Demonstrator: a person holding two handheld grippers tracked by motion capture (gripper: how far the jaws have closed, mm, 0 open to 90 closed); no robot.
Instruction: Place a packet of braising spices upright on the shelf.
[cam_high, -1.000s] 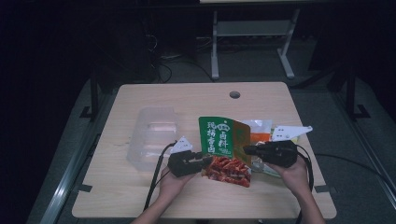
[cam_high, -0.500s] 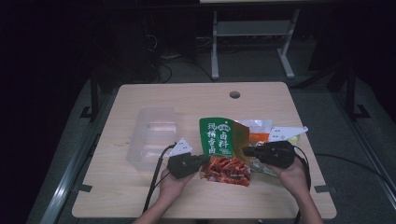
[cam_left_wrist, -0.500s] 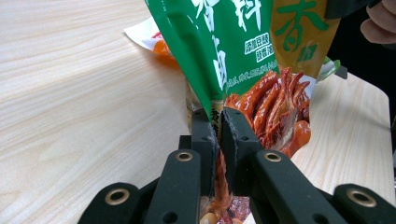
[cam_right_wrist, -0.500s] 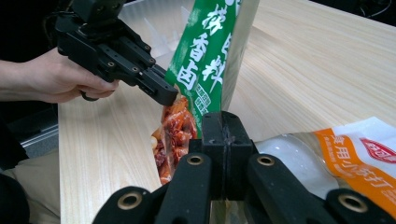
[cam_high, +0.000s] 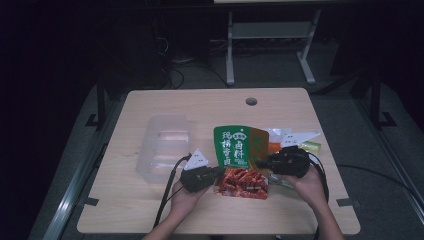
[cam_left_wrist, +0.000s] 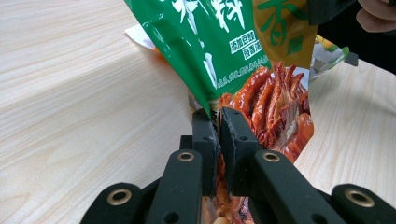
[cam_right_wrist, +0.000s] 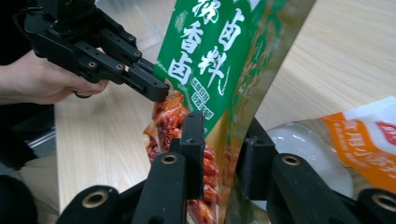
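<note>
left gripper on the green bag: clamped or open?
Clamped. In the left gripper view, the left gripper has its jaws pressed together on the edge of the green bag.

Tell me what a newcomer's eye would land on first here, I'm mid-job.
The green and red food pouch near the table's front edge stands out, gripped from both sides: the left gripper is pinched shut on one edge, and the right gripper straddles the other edge with its jaws apart. Left of it lies a clear plastic container, and more packets sit behind the right gripper.

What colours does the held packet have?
Green packet with white characters and red food print, clearest in the left gripper view.
</note>
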